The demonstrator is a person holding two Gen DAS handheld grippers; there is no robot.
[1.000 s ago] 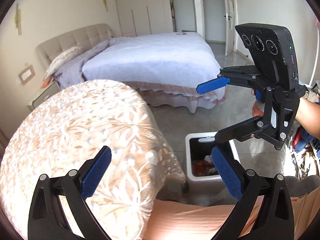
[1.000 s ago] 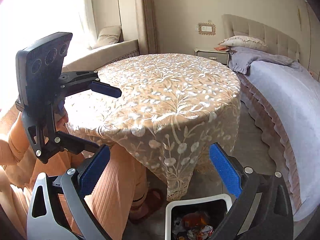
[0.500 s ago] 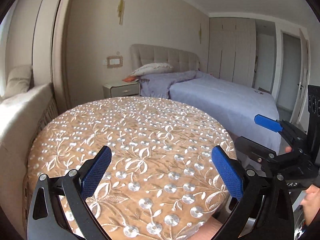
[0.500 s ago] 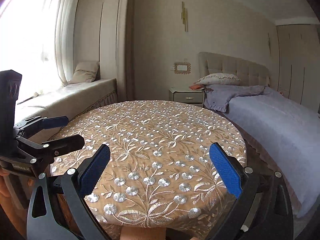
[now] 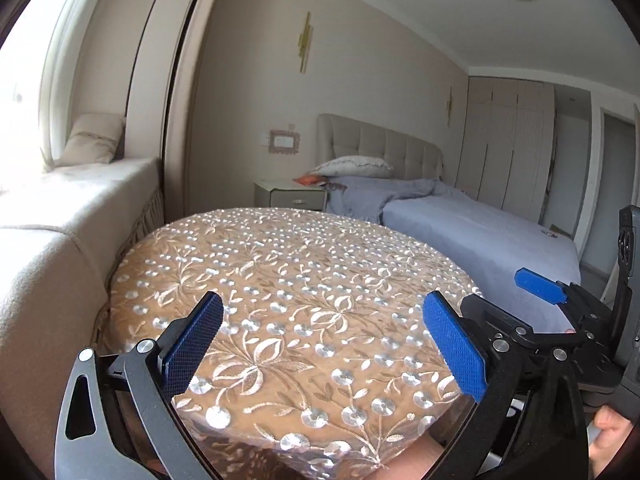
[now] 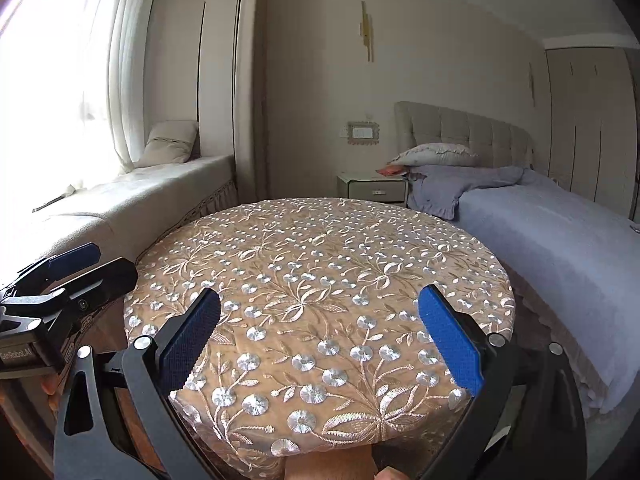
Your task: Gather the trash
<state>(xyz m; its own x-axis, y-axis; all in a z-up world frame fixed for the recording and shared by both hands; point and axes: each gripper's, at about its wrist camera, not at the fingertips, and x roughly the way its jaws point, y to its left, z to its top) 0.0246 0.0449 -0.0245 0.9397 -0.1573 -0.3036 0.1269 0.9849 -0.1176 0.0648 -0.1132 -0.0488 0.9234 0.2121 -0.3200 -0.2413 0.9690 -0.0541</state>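
**Collect trash: scan step, nothing gripped**

Held the left gripper [image 5: 322, 308] released, blue pads spread wide and nothing between them, low over the near edge of the round table [image 5: 280, 256] draped in a tan cloth embroidered with silver-white flowers. Held the right gripper [image 6: 320, 300] the same way: spread, empty, aimed across the same table from just to the right. Caught each gripper at the edge of the other's view, side by side and near, not touching.

Looked for the task's thing and found none: no wrapper, scrap or other trash on the cloth in either view. Could not check the floor under the table or beside the bed with the lavender cover [image 5: 480, 232], as it was hidden by the cloth and the gripper bodies. Made out no bin with any certainty.

Spotted two doubtful candidates only. One was a small orange-red item on the pale bedside cabinet [image 5: 290, 196]. The other was a thin stick-like thing on the beige cushioned window seat [image 6: 120, 196]. Both were too small to identify.

Judged the step as survey, not pick or drop: both grippers idle and level, pointed at a surface with nothing to take. Could not judge how far along the job was from this alone.

Needed a target before any reach. Reckoned on tilting or panning one gripper down toward the floor around the table, or out toward the cabinet and window seat. Would keep both grippers spread until something was confirmed as trash, then commit the nearer one.
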